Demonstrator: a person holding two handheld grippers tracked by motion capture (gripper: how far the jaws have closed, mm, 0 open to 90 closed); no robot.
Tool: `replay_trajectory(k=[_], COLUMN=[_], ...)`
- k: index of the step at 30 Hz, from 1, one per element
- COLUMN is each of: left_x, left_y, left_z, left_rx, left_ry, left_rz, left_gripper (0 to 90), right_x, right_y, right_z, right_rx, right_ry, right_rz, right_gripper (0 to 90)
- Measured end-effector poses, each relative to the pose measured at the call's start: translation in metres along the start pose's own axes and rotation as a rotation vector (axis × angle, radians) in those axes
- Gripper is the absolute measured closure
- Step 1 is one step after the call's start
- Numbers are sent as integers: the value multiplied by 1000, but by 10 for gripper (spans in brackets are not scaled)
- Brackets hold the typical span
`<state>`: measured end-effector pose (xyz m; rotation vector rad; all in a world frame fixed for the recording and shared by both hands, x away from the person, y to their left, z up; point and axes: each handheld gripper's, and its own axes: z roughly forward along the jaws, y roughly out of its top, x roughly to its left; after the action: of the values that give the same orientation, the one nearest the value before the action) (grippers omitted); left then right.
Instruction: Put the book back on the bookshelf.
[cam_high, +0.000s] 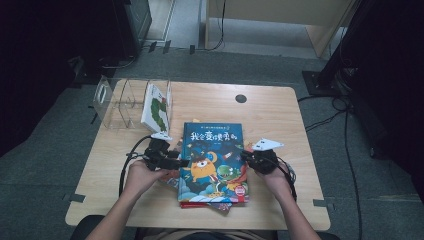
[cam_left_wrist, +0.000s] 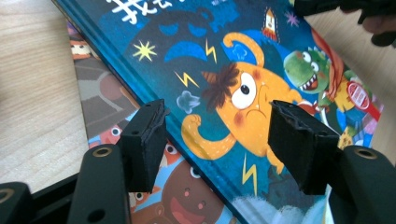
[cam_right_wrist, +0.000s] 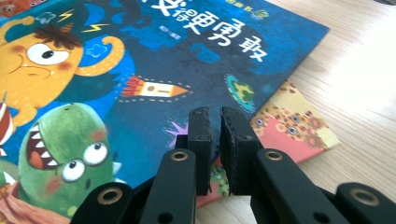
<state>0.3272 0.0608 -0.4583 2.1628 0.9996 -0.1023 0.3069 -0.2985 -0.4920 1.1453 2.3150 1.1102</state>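
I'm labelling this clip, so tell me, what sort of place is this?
Probably an office or lab corner set up for recording, not a home. A small light wooden table with rounded corners stands on grey carpet, black cables trail across the floor, and dark equipment stands flank it.

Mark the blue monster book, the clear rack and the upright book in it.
blue monster book (cam_high: 212, 150), high view, middle of its cover.
clear rack (cam_high: 116, 102), high view, one of its clear dividers.
upright book (cam_high: 156, 107), high view, its white cover.
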Motion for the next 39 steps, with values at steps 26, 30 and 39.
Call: replay_trajectory(k=[26, 30, 39], left_x=[7, 10, 13], left_y=[-13, -16, -19], left_z=[13, 13, 12], left_rx=[66, 50, 35], left_ry=[16, -5, 9], left_rz=[12, -39, -62], left_gripper=[602, 620, 743], right_x=[-7, -8, -9], right_y=[-2, -2, -2], right_z=[3, 3, 4], right_rx=[43, 45, 47], right_ry=[-21, -21, -20], right_rz=[42, 48, 63], right_gripper=[900, 900, 900])
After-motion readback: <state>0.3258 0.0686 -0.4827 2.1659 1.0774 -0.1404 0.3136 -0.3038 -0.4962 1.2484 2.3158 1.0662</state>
